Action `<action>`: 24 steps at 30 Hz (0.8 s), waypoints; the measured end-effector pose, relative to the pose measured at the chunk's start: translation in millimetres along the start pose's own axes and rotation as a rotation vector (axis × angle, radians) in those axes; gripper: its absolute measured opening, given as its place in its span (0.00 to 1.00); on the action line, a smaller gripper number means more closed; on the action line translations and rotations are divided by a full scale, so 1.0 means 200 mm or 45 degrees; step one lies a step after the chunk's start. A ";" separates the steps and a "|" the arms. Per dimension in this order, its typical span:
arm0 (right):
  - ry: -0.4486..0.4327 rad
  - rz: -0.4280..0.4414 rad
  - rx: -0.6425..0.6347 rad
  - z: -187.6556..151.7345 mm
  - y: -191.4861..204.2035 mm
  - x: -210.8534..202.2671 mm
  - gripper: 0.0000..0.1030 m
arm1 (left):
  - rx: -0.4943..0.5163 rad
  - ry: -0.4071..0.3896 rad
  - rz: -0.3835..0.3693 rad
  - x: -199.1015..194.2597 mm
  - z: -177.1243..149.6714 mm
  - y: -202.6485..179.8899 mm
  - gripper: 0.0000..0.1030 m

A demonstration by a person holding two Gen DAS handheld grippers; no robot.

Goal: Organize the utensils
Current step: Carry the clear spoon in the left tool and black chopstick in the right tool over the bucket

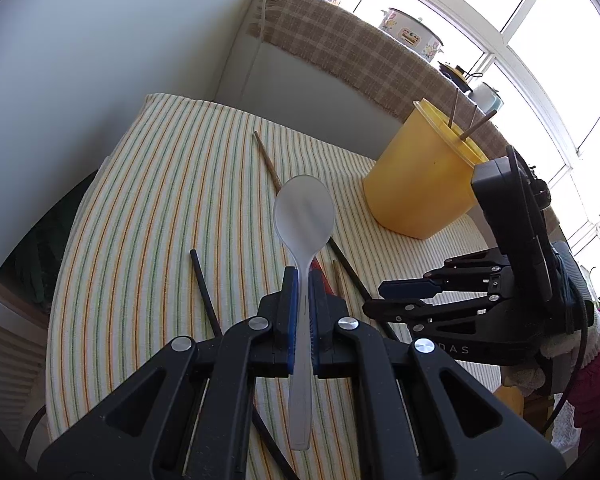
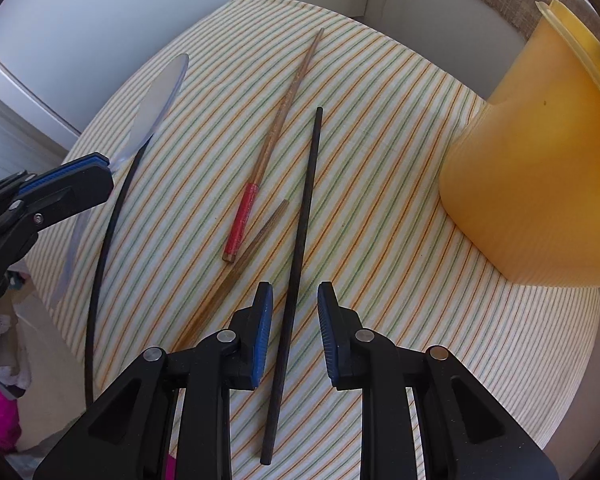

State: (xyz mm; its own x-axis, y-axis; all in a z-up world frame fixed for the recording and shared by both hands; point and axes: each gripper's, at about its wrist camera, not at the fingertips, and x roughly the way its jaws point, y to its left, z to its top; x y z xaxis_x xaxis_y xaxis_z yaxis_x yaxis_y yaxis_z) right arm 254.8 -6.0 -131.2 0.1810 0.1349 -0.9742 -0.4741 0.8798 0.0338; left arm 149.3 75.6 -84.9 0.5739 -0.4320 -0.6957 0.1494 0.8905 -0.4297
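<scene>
Clear plastic spoon [image 1: 303,216]: clamped in left gripper [image 1: 303,292], bowl up, above striped cloth [image 1: 160,184]. Black chopstick [image 2: 296,280]: flat on cloth, between parted pads of right gripper [image 2: 294,312], untouched. Yellow container [image 2: 540,184] near

Left gripper [image 1: 302,280] fingers clamped together; right gripper [image 2: 294,300] fingers parted.

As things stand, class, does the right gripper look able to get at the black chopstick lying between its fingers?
Probably yes: the right gripper is open, straddling the black chopstick, with nothing lying across it there.
</scene>
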 end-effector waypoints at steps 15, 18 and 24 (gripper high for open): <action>-0.066 0.047 0.002 -0.05 0.04 -0.01 0.05 | 0.000 -0.045 -0.019 -0.06 0.03 -0.03 0.03; -0.125 0.076 0.022 -0.10 0.01 -0.08 0.04 | 0.011 -0.064 -0.026 -0.08 0.04 -0.05 0.03; -0.258 0.131 0.084 -0.19 -0.07 -0.22 0.04 | 0.033 -0.099 -0.048 -0.12 0.09 -0.13 0.03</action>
State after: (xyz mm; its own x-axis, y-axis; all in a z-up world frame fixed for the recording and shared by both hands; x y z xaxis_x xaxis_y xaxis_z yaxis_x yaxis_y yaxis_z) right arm 220.4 -42.1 -97.2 0.3073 0.3085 -0.9002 -0.4427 0.8837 0.1518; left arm 146.1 65.0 -47.4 0.6282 -0.4540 -0.6318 0.1924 0.8775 -0.4393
